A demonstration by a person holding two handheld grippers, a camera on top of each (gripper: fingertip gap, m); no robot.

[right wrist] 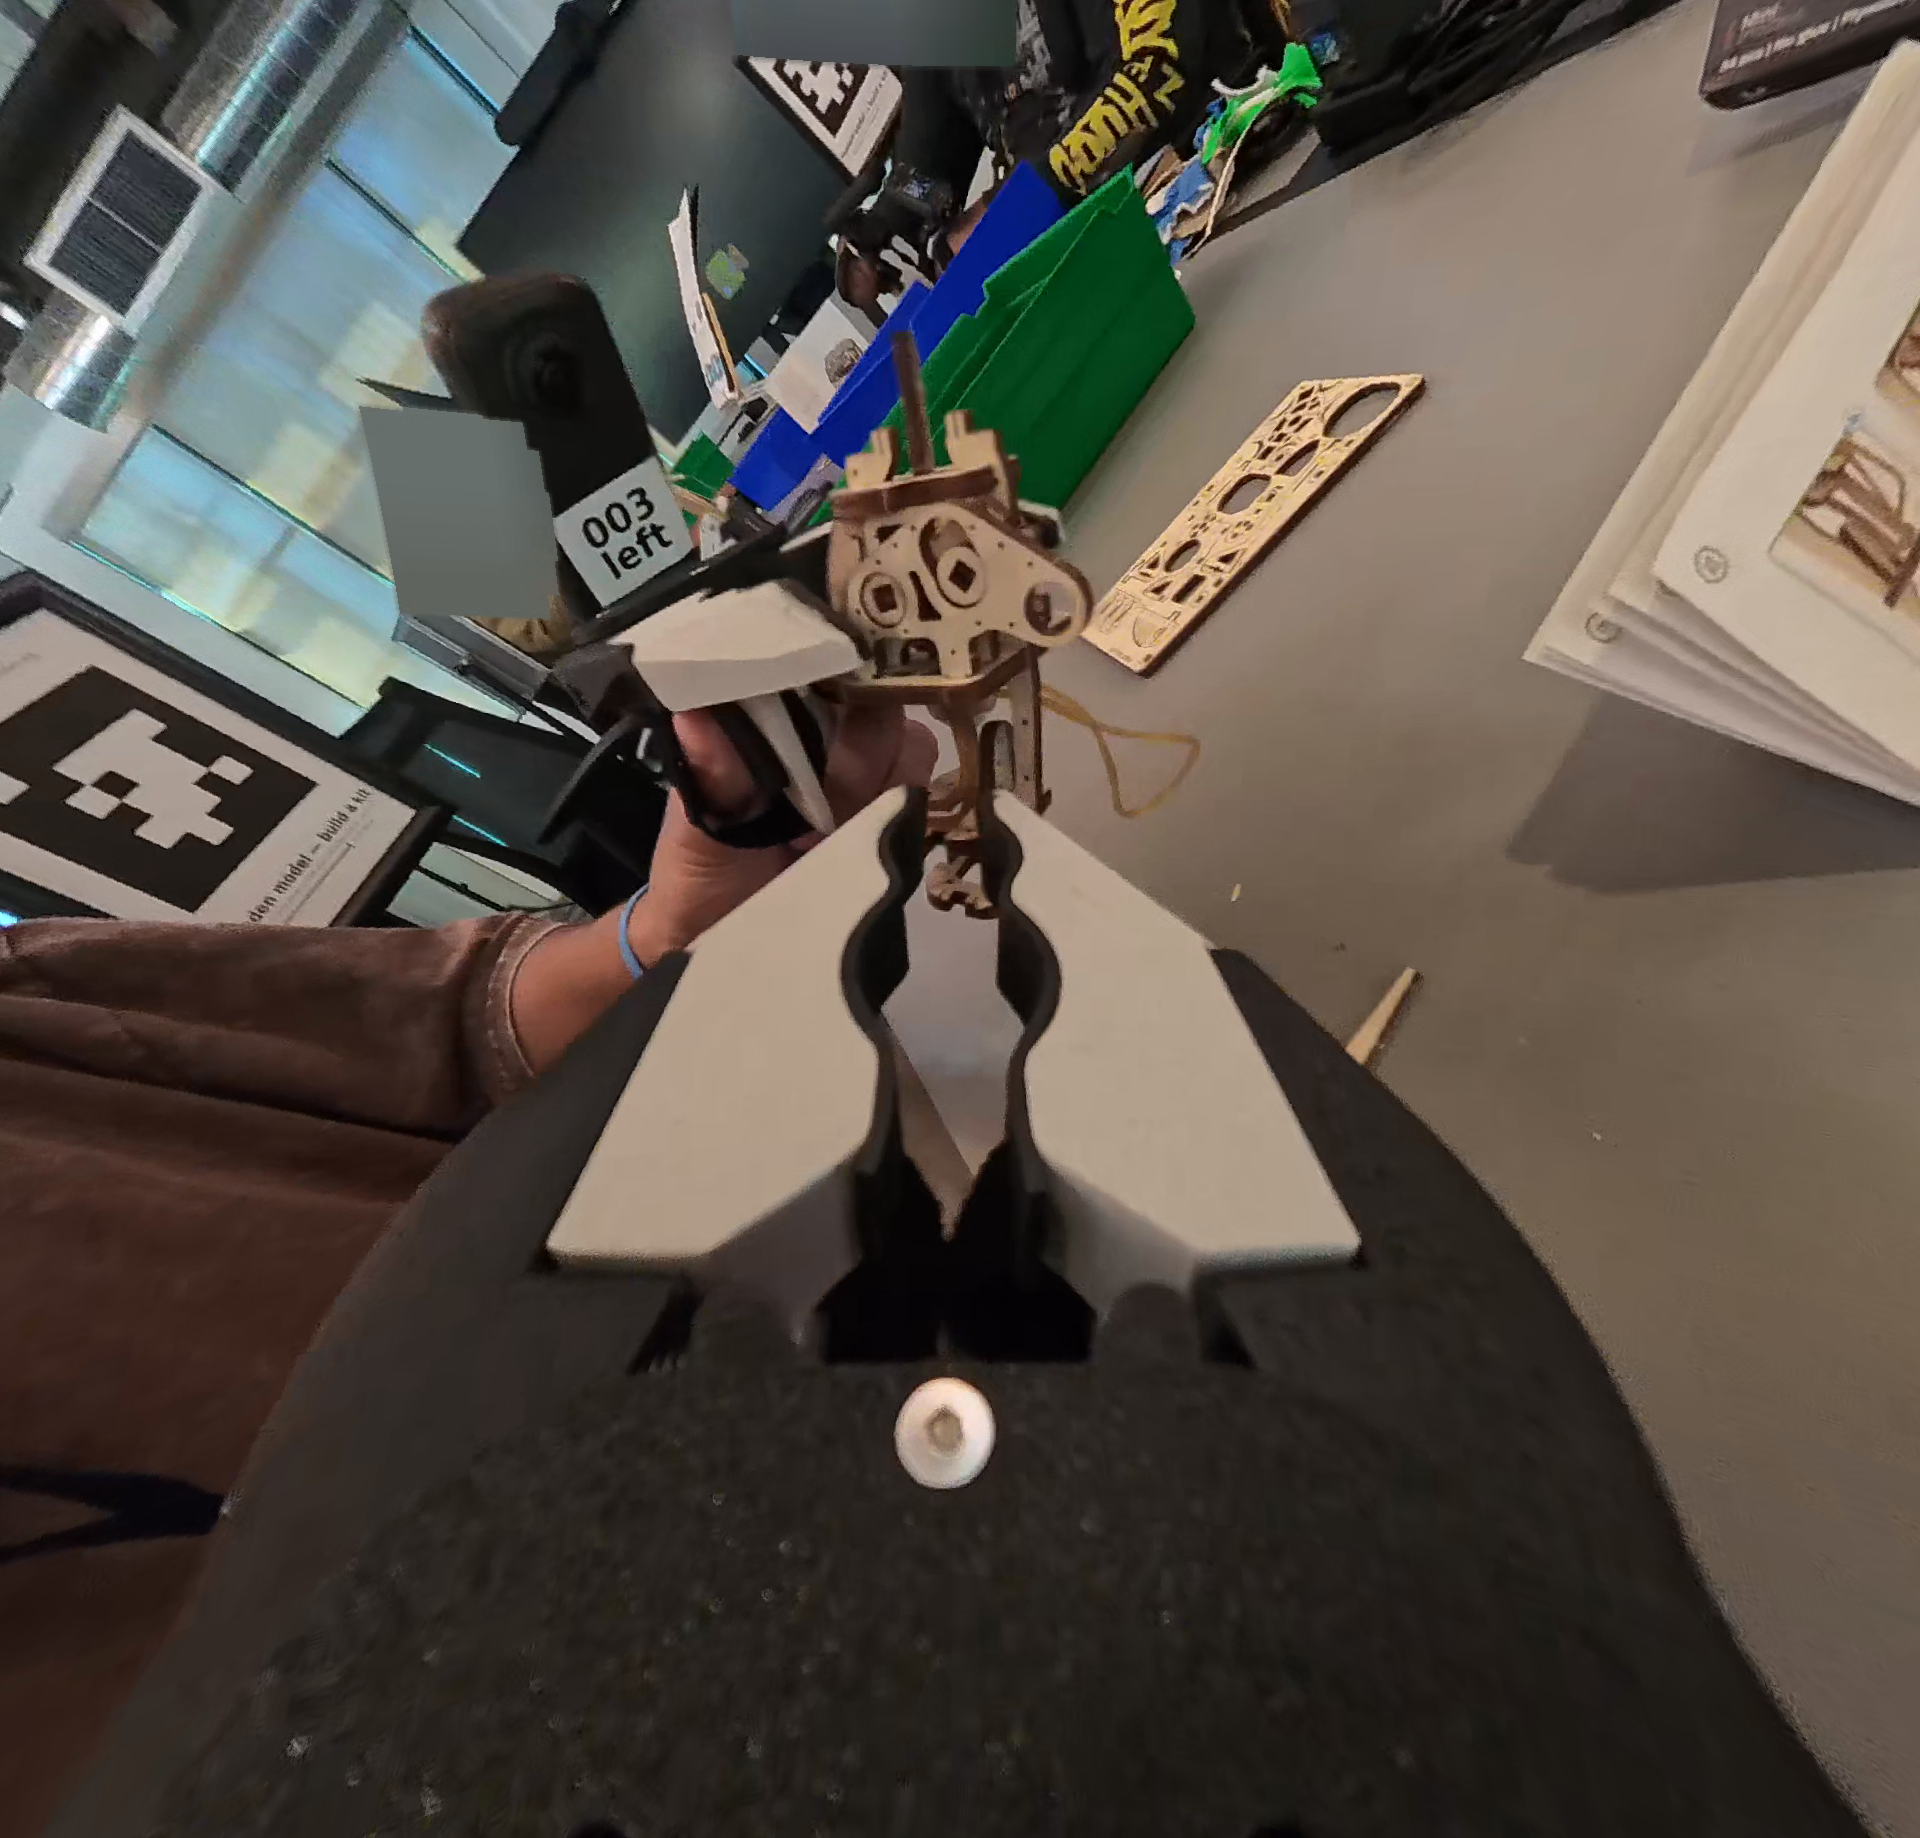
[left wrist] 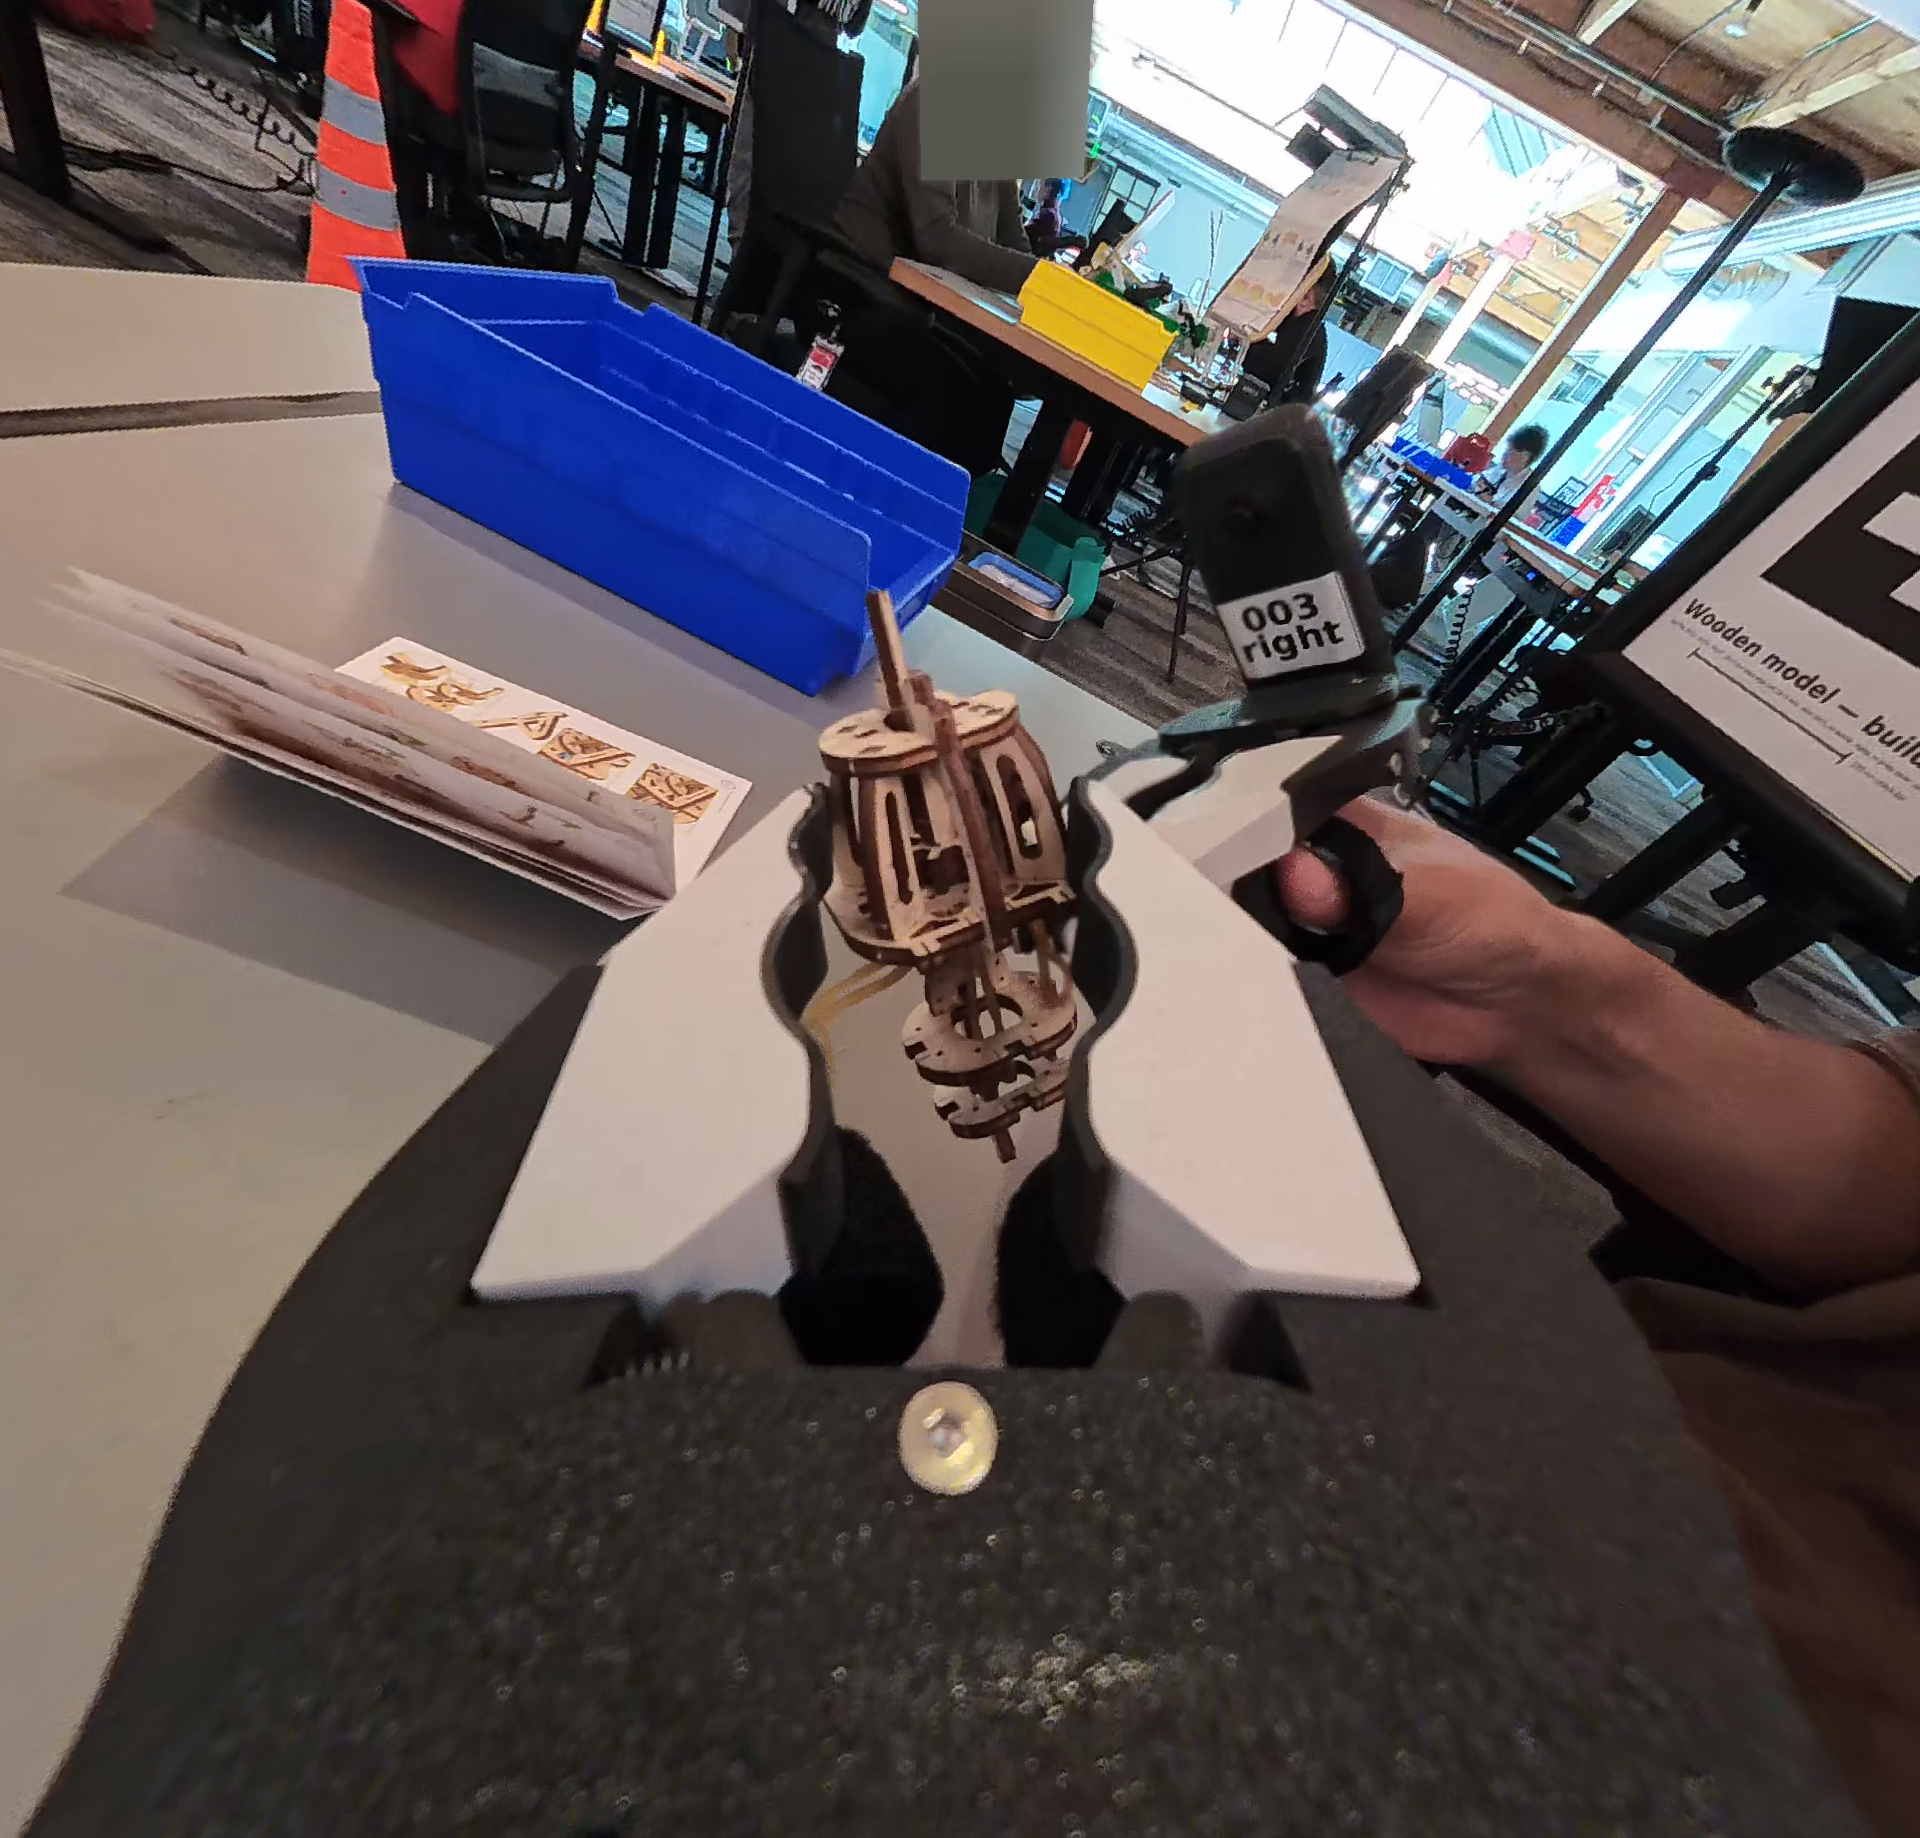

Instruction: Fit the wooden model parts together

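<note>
Two grippers' jaws clamp one wooden model (left wrist: pixel 940 853): left (left wrist: pixel 940 832) above, right (right wrist: pixel 961 853) below.

Left gripper (left wrist: pixel 940 853), right gripper (right wrist: pixel 951 853): grey wavy fingers, black foam bodies, silver screws; brown sleeves.

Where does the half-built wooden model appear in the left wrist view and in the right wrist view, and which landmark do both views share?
Left wrist view: the wooden model is at centre, held up between the left gripper's fingertips.
Right wrist view: the wooden model is above centre; its lower end sits between the right gripper's fingertips.
Shared landmark: the open instruction booklet on the grey table.
</note>
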